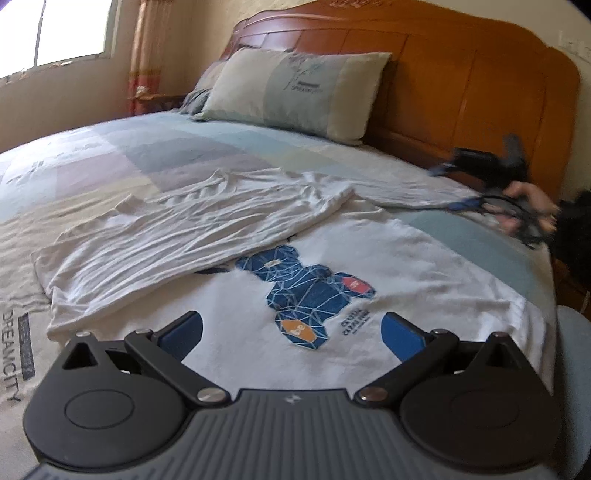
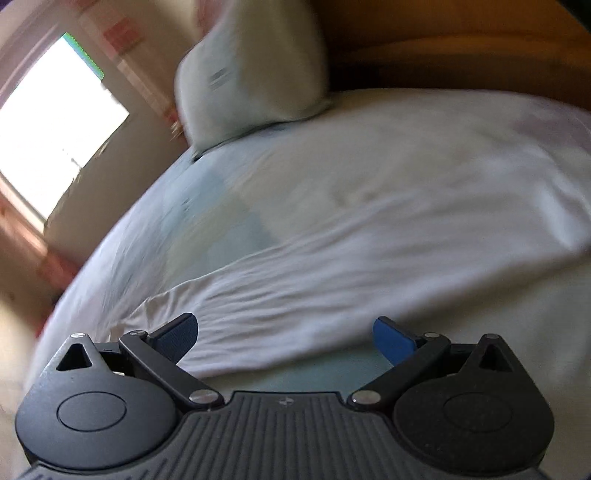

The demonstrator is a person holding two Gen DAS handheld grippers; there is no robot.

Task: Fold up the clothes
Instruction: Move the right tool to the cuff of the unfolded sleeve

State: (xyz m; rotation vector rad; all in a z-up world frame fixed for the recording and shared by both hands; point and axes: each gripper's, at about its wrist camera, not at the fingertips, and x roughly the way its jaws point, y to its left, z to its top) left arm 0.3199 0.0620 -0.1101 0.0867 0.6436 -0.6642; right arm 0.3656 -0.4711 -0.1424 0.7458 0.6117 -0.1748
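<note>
A white T-shirt (image 1: pixel 221 236) with a blue bear print (image 1: pixel 310 291) lies spread on the bed, its left part folded over across the middle. My left gripper (image 1: pixel 293 334) hovers open just above the shirt's near hem, nothing between its blue pads. My right gripper (image 1: pixel 448 186) shows blurred at the far right edge of the bed, held by a hand (image 1: pixel 528 201). In the right wrist view that gripper (image 2: pixel 286 339) stands open over the white shirt cloth (image 2: pixel 369 258), its fingers empty.
A pale patchwork bedsheet (image 1: pixel 122 155) covers the bed. A pillow (image 1: pixel 295 88) leans against the wooden headboard (image 1: pixel 461 81). A window (image 1: pixel 51 29) and curtain (image 1: pixel 147 55) stand at the back left. The bed's right edge drops off near a grey seat (image 1: pixel 570 332).
</note>
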